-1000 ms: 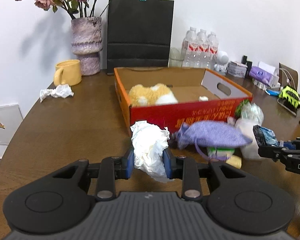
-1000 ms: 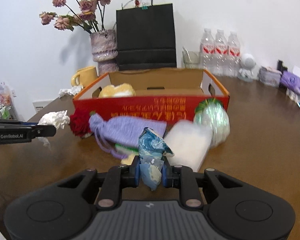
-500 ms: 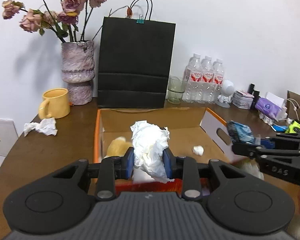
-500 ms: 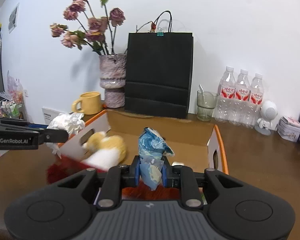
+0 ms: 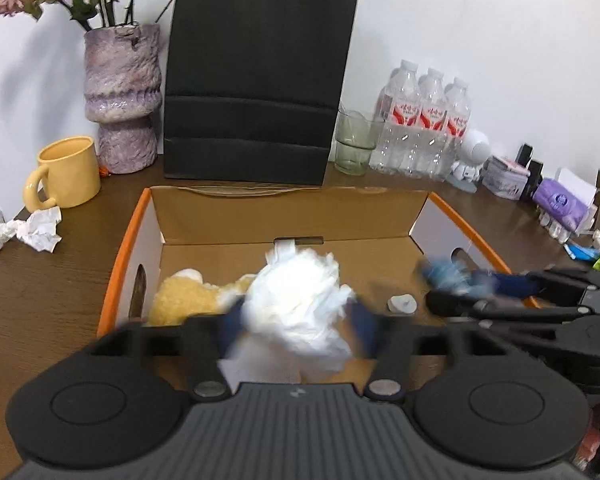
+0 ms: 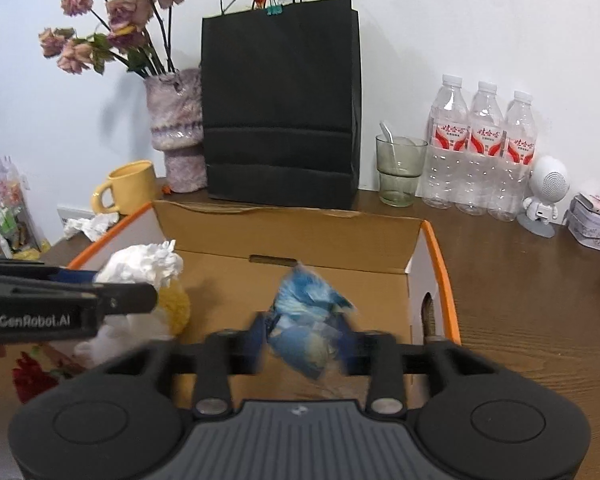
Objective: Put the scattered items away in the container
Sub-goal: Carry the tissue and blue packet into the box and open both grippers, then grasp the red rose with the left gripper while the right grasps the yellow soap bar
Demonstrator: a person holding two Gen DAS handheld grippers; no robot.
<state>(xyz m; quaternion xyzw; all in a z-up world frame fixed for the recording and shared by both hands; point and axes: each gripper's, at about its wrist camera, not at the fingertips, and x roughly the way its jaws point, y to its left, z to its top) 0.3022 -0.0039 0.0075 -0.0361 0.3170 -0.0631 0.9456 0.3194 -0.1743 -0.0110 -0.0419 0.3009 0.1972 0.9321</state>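
The open cardboard box (image 5: 236, 216) with orange rims (image 6: 440, 256) lies right under both grippers. My left gripper (image 5: 296, 324) has its jaws spread apart, and the crumpled white tissue (image 5: 300, 300) sits loose and blurred between them, over the box. My right gripper (image 6: 306, 336) also has its jaws spread, and the blue wrapper (image 6: 308, 320) is blurred between them above the box floor. A yellow plush toy (image 5: 184, 300) and a small white scrap (image 5: 402, 303) lie inside the box. Another crumpled tissue (image 5: 28, 232) lies on the table at the left.
A black paper bag (image 5: 256, 80), a vase of dried roses (image 5: 120, 92), a yellow mug (image 5: 66, 172), a glass (image 5: 354, 144) and water bottles (image 5: 424, 124) stand behind the box. A toy robot speaker (image 6: 546, 196) and small tins stand at the right.
Both grippers moved forward over the box and lower. Their jaws have opened wider, and the tissue and the blue wrapper are now blurred and loose between them.
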